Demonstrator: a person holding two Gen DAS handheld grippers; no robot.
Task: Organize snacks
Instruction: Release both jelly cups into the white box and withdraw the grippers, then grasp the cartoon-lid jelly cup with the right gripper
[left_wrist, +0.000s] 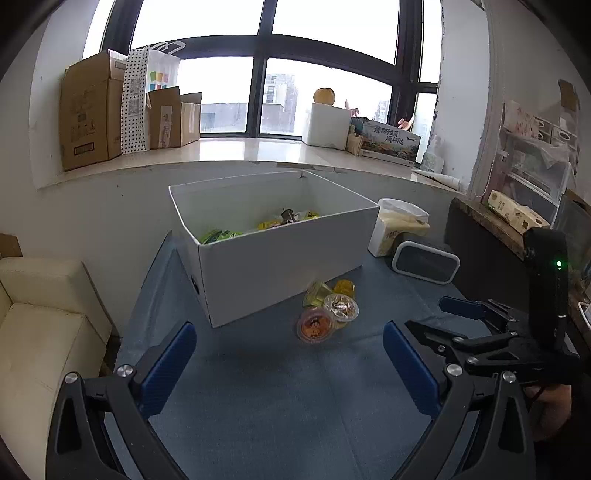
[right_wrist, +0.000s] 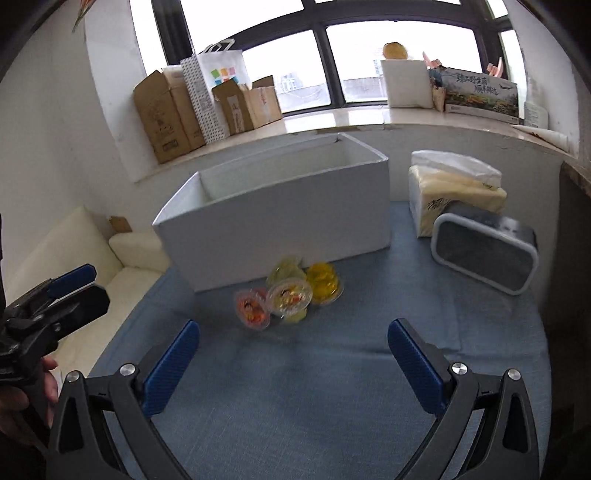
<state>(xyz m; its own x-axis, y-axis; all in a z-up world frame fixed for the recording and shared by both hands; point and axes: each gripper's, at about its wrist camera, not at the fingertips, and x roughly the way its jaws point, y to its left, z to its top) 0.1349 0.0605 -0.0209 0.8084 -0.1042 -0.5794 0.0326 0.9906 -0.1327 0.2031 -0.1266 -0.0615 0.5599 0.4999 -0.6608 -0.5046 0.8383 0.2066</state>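
Observation:
A white open box (left_wrist: 280, 258) (right_wrist: 280, 225) stands on the blue cloth, with green and yellow snack packets (left_wrist: 288, 218) lying inside. In front of it sits a small cluster of jelly cups: an orange one (left_wrist: 316, 326) (right_wrist: 253, 308), a clear-lidded one (left_wrist: 340, 307) (right_wrist: 290, 295) and a yellow one (left_wrist: 345, 287) (right_wrist: 322, 281). My left gripper (left_wrist: 290, 360) is open, short of the cups and nothing is between its fingers. My right gripper (right_wrist: 293, 360) is open too, just in front of the cups. Each gripper shows at the edge of the other's view.
A tissue pack (left_wrist: 399, 225) (right_wrist: 454, 192) and a grey speaker (left_wrist: 424, 262) (right_wrist: 484, 251) stand to the right of the box. A cream sofa (left_wrist: 40, 314) sits off the table's left edge. Cardboard boxes (left_wrist: 92, 114) line the windowsill. A dark shelf (left_wrist: 491, 221) is at right.

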